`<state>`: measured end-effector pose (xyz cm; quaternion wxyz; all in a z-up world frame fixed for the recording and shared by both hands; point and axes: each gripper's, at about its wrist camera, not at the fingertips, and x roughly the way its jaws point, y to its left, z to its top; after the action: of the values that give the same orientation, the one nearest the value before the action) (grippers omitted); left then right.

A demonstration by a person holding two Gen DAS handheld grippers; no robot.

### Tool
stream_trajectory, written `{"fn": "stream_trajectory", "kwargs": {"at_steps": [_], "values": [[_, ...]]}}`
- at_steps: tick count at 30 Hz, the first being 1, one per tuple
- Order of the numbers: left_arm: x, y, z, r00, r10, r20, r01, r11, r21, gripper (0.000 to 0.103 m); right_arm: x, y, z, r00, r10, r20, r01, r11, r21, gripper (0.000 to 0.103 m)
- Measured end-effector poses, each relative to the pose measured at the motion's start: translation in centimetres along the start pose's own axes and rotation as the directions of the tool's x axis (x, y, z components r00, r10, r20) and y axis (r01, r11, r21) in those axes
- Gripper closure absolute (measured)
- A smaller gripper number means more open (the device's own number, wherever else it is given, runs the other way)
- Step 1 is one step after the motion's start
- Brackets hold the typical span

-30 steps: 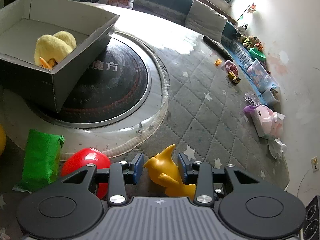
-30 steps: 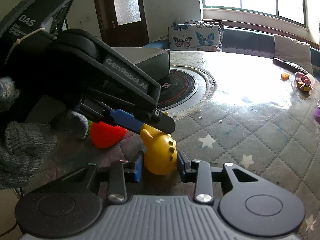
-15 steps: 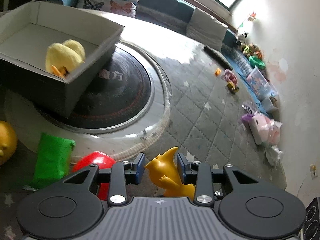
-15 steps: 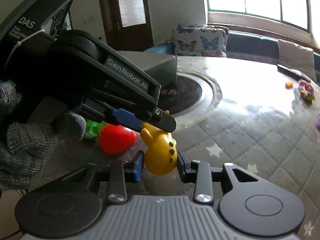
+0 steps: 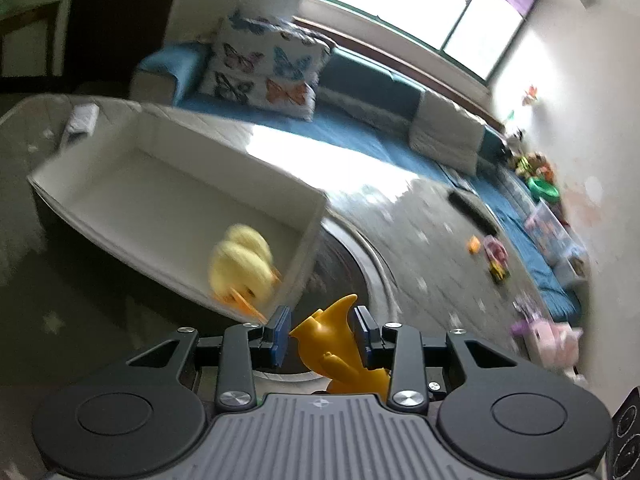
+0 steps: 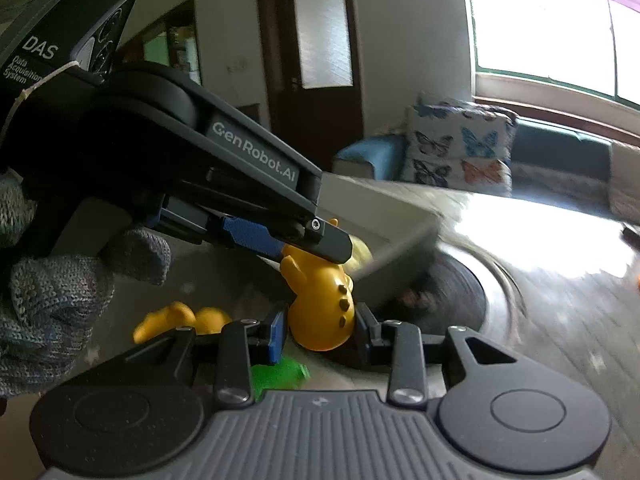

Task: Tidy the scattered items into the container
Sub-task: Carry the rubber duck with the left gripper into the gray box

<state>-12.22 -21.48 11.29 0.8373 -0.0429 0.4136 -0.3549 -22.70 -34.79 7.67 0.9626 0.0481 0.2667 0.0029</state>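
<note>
Both grippers are shut on one yellow toy dinosaur. My left gripper (image 5: 322, 334) grips its tail end (image 5: 334, 340); my right gripper (image 6: 320, 330) grips its body (image 6: 320, 312). The toy is held in the air, near the corner of the open cardboard box (image 5: 132, 196), also in the right wrist view (image 6: 384, 216). A pale yellow plush duck (image 5: 242, 266) lies inside the box. The left gripper's body (image 6: 240, 168) crosses the right wrist view above the toy.
A yellow toy (image 6: 180, 318) and a green block (image 6: 280, 374) lie on the table below. A round dark turntable (image 5: 348, 264) sits under the box. Small toys (image 5: 494, 256) and a remote (image 5: 472, 210) lie further right. A sofa with a butterfly cushion (image 5: 264, 72) is behind.
Both grippers have lifted the yellow dinosaur off the table and carried it up towards the box. The red ball has dropped out of view.
</note>
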Motion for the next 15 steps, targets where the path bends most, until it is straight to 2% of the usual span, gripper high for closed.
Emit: {"fn": "stream_trajectory", "kwargs": {"at_steps": [7,15], "values": [[0.2,3.6,3.8,0.998,0.048,0.043,-0.046,0.998,-0.046,0.066,4.3,0.7,3.6,0.999,0.046,0.011,-0.046,0.999,-0.023,0.069],[2.5,7.6,6.6,0.996,0.089,0.032,-0.085,0.992,-0.095,0.067,9.7,1.2,5.4,0.997,0.078,-0.019,-0.078,0.996,-0.029,0.069]]}}
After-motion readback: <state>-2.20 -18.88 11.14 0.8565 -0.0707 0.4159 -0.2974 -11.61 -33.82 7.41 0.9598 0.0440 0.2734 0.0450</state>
